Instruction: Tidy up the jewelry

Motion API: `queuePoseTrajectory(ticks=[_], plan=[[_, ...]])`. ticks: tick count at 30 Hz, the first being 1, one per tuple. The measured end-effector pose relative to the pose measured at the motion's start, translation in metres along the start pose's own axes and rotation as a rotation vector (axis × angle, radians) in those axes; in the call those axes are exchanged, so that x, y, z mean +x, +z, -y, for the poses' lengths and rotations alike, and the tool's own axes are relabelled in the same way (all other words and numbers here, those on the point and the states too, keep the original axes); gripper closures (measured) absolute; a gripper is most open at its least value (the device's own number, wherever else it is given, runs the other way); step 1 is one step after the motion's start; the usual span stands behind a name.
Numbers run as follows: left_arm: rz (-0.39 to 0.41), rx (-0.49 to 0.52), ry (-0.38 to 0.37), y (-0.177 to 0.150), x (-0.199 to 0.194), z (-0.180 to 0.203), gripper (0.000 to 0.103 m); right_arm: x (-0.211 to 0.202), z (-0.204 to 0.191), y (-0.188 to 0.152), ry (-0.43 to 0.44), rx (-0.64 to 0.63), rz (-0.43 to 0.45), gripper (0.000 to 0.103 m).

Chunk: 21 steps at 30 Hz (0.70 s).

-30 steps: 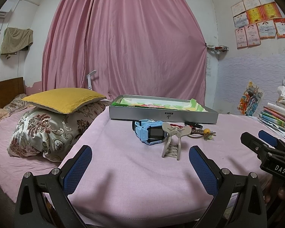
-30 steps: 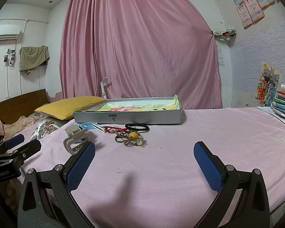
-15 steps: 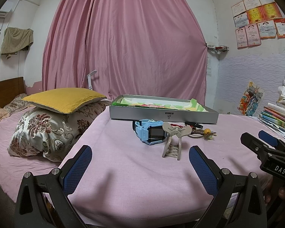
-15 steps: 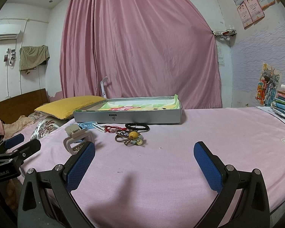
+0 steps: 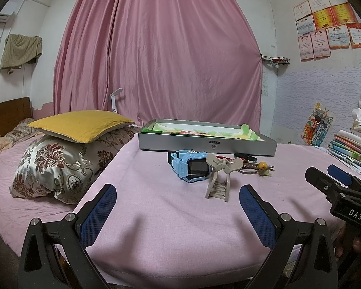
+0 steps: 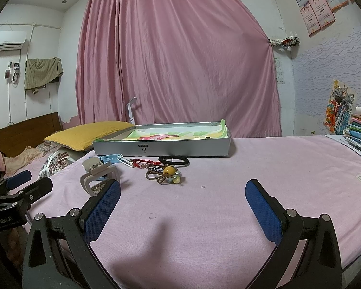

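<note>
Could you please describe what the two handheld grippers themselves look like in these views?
Both are alike: black angular frames with silver bolt heads, each with two fingers faced in blue mesh-textured pads. The left gripper shows such a pad on either side; so does the right gripper. Seen from the other camera, the right one's body bears white "DAS" lettering and the left one's "GenRobot.AI". No cables or sleeves show.

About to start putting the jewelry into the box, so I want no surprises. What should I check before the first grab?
1. Left gripper open, holding nothing: ok.
2. Right gripper open, holding nothing: ok.
3. Box lidless, top open: ok.
4. Room left inside the box: cannot tell.
5. Hair clip and watch apart: not ok, touching.
6. Bracelets separate from each other: not ok, bunched.
</note>
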<state>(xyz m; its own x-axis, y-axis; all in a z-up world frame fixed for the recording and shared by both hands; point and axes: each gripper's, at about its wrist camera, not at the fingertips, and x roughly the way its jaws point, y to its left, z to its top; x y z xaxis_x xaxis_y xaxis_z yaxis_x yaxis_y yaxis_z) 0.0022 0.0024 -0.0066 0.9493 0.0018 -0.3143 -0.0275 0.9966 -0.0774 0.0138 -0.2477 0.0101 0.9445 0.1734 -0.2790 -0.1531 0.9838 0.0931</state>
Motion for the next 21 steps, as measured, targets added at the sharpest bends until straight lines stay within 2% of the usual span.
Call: queuePoseTrajectory(ticks=[21], plan=[[-0.021,-0.008,-0.014,-0.0037,0.0038,-0.0036,0.001,-0.0019,0.0002,0.0016,0.001,0.003,0.005,0.001]])
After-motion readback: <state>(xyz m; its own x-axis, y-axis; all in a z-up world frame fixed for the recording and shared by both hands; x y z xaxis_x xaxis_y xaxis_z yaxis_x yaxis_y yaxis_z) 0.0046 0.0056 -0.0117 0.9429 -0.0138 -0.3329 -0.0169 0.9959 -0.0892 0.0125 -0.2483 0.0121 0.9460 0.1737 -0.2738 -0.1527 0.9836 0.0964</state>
